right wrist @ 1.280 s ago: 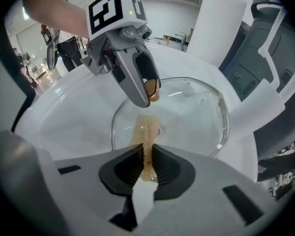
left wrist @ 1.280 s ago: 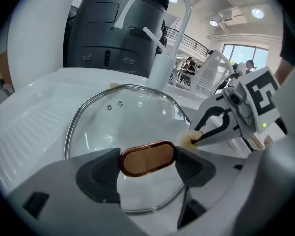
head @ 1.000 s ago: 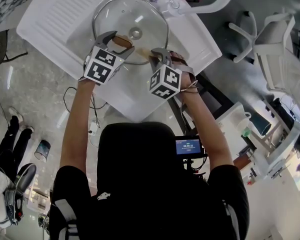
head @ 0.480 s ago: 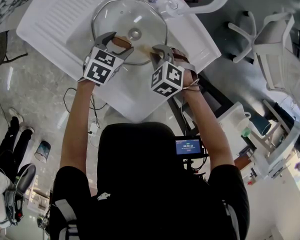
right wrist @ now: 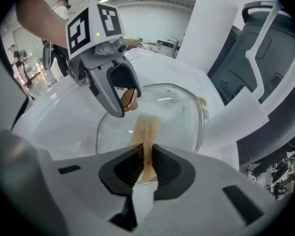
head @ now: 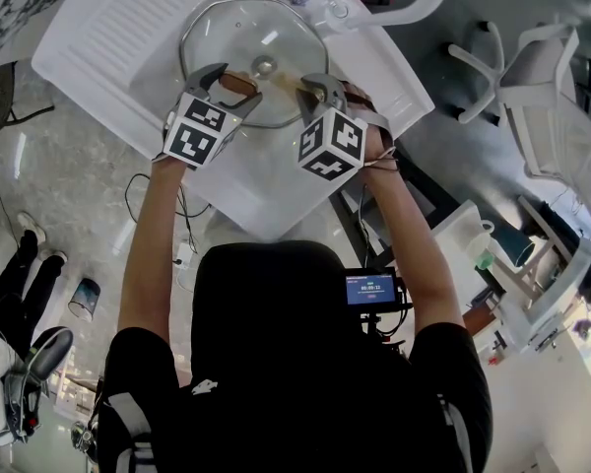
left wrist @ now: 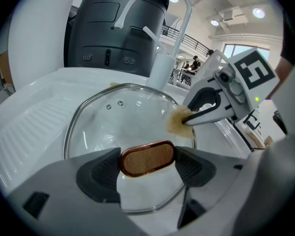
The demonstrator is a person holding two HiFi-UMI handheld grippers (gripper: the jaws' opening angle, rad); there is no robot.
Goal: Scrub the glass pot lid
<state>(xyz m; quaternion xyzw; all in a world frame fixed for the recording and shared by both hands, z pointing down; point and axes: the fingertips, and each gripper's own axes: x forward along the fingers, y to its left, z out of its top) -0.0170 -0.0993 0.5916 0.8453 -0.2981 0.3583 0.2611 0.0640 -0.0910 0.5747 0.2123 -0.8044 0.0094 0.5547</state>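
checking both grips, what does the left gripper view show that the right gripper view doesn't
Only left: the left gripper with both jaws clamping the ends of the brown tab, and the ribbed drainboard. Only right: the right gripper with its jaws pinching the pad edge-on. Both: the lid, the faucet, and the other gripper from outside.

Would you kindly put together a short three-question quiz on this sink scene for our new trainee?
1. True or false: the right gripper is shut on a tan scrub pad.
2. The glass lid lies in: A) a white sink; B) a wooden crate; C) a blue bucket.
3. Fill in: the brown piece gripped by the left gripper is ____ in outline, with a copper rim.
Key: 1 true; 2 A; 3 oval.
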